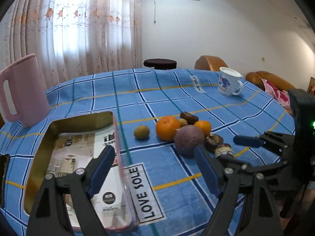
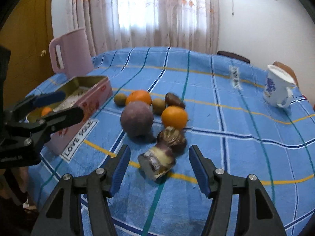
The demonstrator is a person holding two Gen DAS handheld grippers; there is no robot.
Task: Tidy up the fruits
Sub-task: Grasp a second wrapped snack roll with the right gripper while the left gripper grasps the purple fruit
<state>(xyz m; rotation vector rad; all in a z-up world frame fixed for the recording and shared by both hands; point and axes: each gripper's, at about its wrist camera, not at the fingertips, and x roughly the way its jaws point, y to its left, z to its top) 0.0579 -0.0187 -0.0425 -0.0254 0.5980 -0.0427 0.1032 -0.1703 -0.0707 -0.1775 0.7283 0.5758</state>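
Blue checked tablecloth (image 1: 177, 177), fruit heaped mid-table.
The left gripper (image 1: 155, 169) gapes above the pink tin (image 1: 126, 177); the right gripper (image 2: 159, 165) gapes too, the purple fruit (image 2: 136, 119) just ahead between its fingers.

The table, covered by a blue plaid cloth (image 1: 177, 90), carried a pink jug (image 1: 23, 92) at 10 o'clock, a printed mug (image 1: 229, 81) at 2 o'clock and a gold-lined tin box (image 1: 39, 157) at 8 o'clock. Oranges (image 1: 167, 126), a purple fruit (image 1: 188, 139) and small brown fruits (image 1: 141, 131) lay clustered at centre.
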